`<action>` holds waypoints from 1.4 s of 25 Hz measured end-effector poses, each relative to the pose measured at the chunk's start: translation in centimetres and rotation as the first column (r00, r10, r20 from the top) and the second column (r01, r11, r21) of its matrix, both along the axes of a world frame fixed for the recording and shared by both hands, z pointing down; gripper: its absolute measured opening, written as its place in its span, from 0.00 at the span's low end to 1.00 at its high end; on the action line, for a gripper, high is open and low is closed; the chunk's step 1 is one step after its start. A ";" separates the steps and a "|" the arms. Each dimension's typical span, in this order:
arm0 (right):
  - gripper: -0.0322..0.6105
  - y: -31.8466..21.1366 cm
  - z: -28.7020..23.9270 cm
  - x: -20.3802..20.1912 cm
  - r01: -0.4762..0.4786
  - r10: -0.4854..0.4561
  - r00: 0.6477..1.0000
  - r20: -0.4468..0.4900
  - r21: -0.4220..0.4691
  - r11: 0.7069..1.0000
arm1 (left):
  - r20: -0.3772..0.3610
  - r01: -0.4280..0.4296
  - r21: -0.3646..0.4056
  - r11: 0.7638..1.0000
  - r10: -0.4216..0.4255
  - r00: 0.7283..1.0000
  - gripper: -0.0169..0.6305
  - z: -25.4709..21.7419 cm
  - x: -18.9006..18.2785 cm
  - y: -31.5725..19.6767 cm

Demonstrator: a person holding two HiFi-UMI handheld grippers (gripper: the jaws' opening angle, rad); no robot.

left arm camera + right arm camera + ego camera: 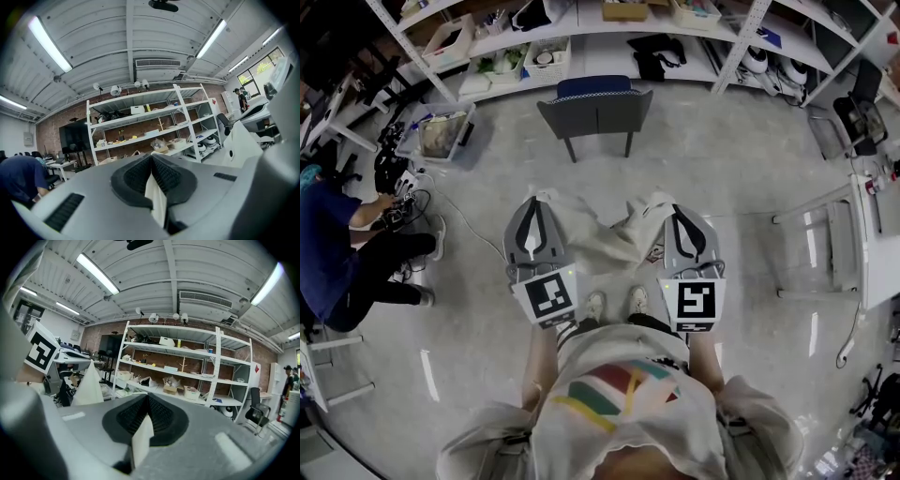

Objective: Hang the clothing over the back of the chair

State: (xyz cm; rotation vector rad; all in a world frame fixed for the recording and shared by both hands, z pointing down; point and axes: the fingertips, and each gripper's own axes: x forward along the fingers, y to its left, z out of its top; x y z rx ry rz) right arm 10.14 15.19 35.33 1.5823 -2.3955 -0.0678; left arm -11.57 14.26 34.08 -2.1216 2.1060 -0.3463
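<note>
A cream garment (605,236) hangs stretched between my two grippers above the floor, in front of my feet. My left gripper (533,206) is shut on its left corner, and a strip of the cloth (157,199) shows pinched between the black pads. My right gripper (680,214) is shut on the right corner, with cloth (140,439) sticking out of its pads. The dark grey chair (596,110) with a blue seat stands about a metre ahead, its back facing me.
White shelving (581,37) full of boxes and bins runs behind the chair. A person in blue (328,253) crouches at the left by cables and gear. A white table (872,234) stands at the right. Bare floor lies between me and the chair.
</note>
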 end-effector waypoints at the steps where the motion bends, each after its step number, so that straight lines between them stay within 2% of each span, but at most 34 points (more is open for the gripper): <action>1: 0.06 0.1 0.0 0.4 -0.002 0.002 1.000 0.005 0.003 1.000 | 0.000 0.003 -0.003 1.000 -0.003 1.000 0.05 0.0 0.1 0.0; 8: 0.06 -0.3 0.3 4.3 -0.005 0.005 1.000 0.017 -0.011 1.000 | -0.033 0.040 -0.018 0.999 -0.041 0.999 0.05 0.1 2.6 -0.7; 14: 0.06 -0.1 1.6 7.9 0.037 -0.037 0.999 0.007 -0.021 0.999 | -0.061 0.088 -0.015 0.996 -0.089 0.994 0.05 1.7 5.4 -1.0; 19: 0.06 -0.7 1.8 10.7 0.021 -0.020 0.999 0.032 -0.022 1.000 | -0.076 0.082 -0.012 0.997 -0.082 0.994 0.05 1.3 8.3 -1.2; 29: 0.06 -1.5 1.7 12.6 -0.009 0.010 0.999 0.035 -0.009 1.000 | -0.094 0.037 0.014 0.999 -0.036 0.995 0.05 0.6 10.7 -3.0; 35: 0.06 -4.1 1.5 11.2 0.010 -0.010 1.000 0.011 0.000 1.000 | -0.119 0.034 0.022 0.999 -0.031 0.992 0.05 0.8 9.8 -5.3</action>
